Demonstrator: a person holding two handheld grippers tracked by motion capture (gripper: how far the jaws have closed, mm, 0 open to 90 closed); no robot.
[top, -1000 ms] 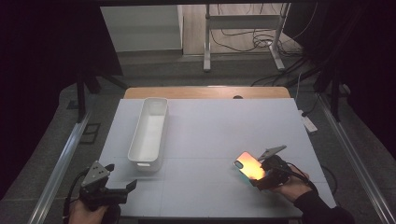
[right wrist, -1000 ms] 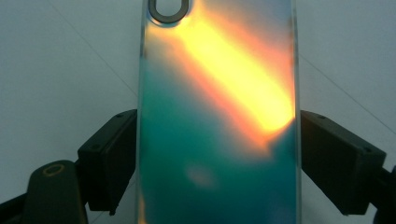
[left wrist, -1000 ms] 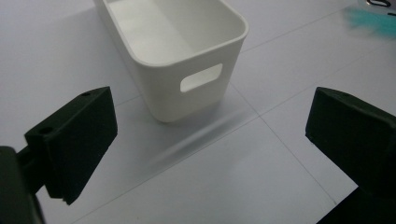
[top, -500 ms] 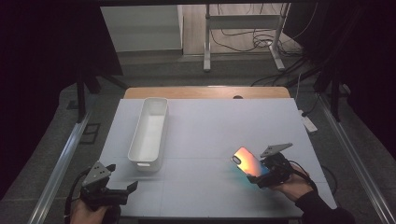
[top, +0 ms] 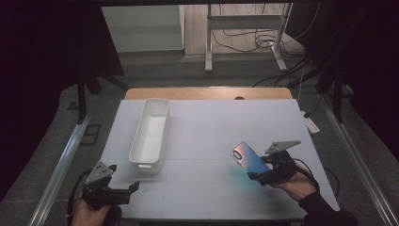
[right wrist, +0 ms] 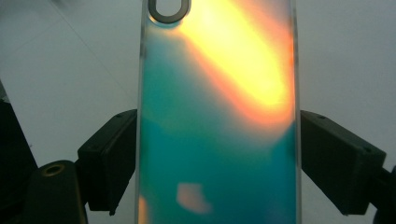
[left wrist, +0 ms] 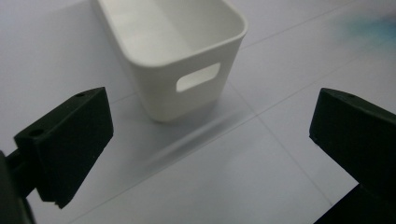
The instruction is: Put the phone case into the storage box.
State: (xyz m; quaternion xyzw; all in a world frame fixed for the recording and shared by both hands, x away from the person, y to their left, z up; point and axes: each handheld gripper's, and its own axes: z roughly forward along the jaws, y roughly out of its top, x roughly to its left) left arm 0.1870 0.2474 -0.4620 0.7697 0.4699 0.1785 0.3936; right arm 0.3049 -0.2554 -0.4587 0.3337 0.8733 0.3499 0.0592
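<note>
Here we are looking at the phone case (top: 250, 157), which the right gripper (top: 261, 173) is clamping by its two long edges and holding tilted above the near right part of the table (top: 211, 122). In the high view the case is looking blue-grey, while the right gripper view is showing it (right wrist: 217, 121) glowing orange and teal, with the camera cutout at its far end and a black pad pressing on each side. The left gripper (top: 123, 189) is staying at the near left corner, its jaws standing wide apart with nothing between them. Its own view is showing the handle slot of the white bin (left wrist: 187, 65) just ahead, a detail the high view is hardly giving.
</note>
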